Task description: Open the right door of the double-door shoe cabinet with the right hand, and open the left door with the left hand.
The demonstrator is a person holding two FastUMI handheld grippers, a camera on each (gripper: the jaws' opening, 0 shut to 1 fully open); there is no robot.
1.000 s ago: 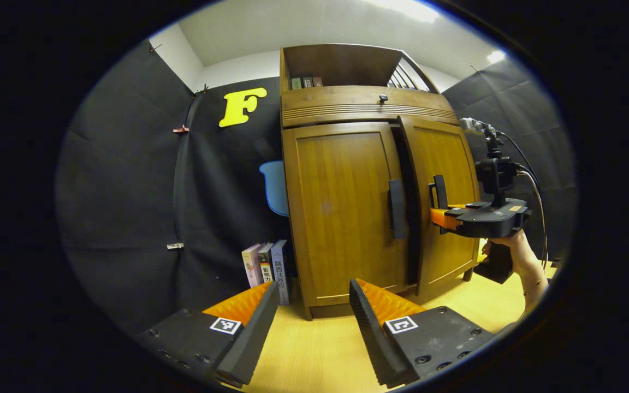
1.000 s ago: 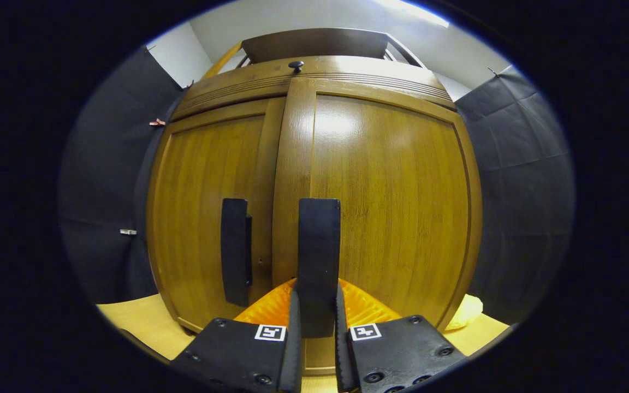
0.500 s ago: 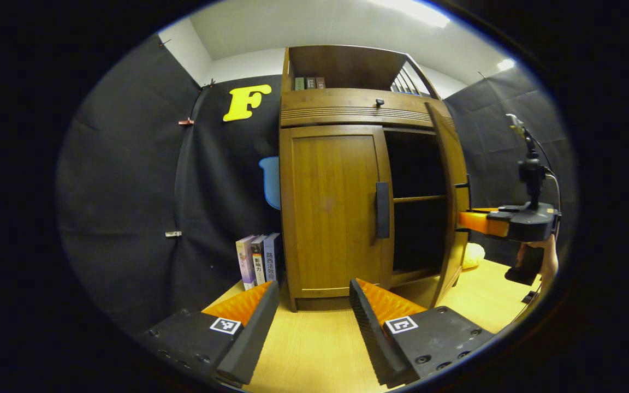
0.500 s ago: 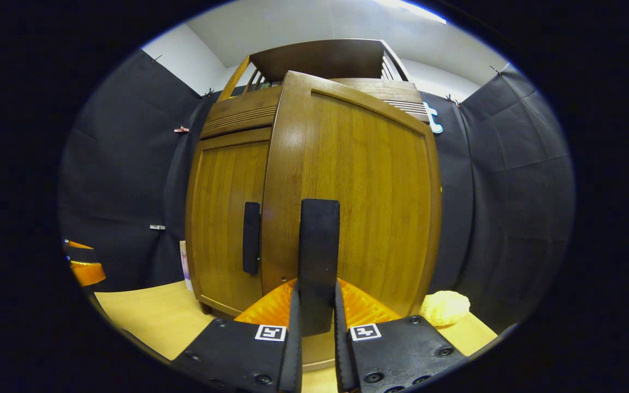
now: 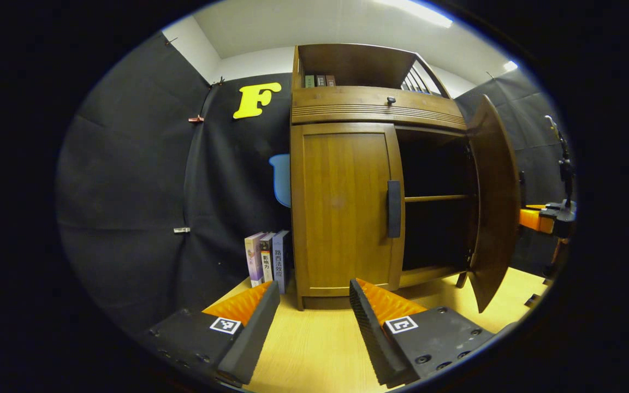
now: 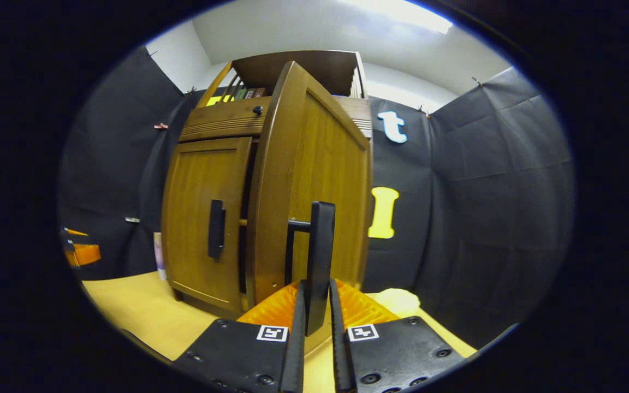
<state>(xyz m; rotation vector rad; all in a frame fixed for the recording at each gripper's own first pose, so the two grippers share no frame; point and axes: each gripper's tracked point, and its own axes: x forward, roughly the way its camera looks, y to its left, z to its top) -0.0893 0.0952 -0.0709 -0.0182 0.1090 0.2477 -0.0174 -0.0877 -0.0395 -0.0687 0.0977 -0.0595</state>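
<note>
My right gripper (image 6: 314, 305) is clamped on the black handle (image 6: 320, 256) of the right door (image 6: 314, 191), both fingers pressing its bar from either side. That door stands swung well out from the shoe cabinet (image 5: 347, 103), straight ahead of this claw. In the left gripper view I see the door (image 5: 492, 202) edge-on to the right, with the dark shelved interior (image 5: 434, 202) exposed beside it.

My left gripper (image 5: 309, 322) hangs with its fingers wide apart, holding nothing, above the yellow floor (image 5: 314, 349). The left door (image 5: 344, 207) is shut, ahead of this claw and well apart from it, its handle (image 5: 393, 209) up and slightly right. Some books (image 5: 267, 262) stand left of the cabinet.
</note>
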